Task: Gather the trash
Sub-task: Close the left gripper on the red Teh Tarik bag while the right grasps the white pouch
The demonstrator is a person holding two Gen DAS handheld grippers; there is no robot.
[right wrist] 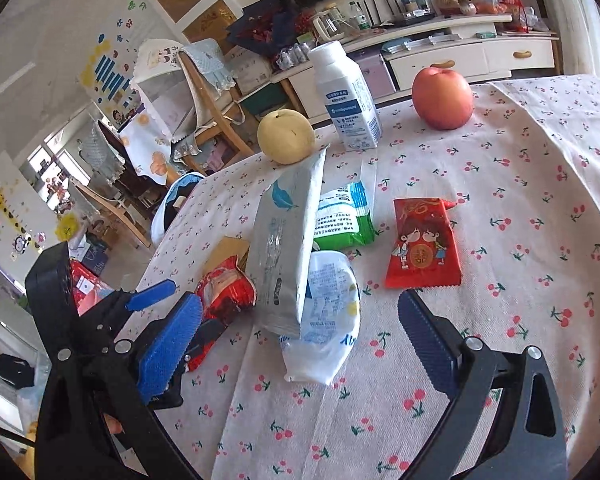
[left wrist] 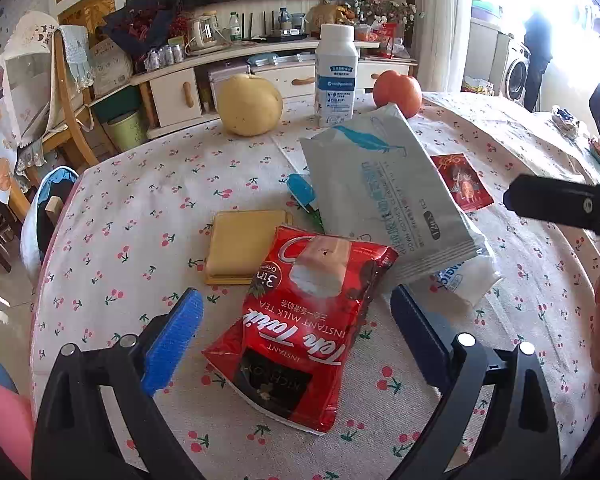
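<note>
Both jaws gape wide, holding nothing: your left gripper (left wrist: 296, 320) straddles the red milk tea packet (left wrist: 300, 328) on the table (left wrist: 140, 208). Careful, the grey wipes pack (left wrist: 388, 196) leans on it, so lifting could topple that onto the white pouch (right wrist: 328, 320) by your right gripper (right wrist: 300, 340).

My left gripper (left wrist: 296, 316) has ribbed blue pads on matt black plastic, with bright metal pins. The red milk-tea packet (left wrist: 300, 320) is glossy, crinkled foil. The grey wipes pack (left wrist: 384, 196) looks matt, smooth film. The tablecloth (left wrist: 140, 208) is woven cloth, cherry-printed. The white bottle (left wrist: 336, 76) is smooth plastic.
</note>
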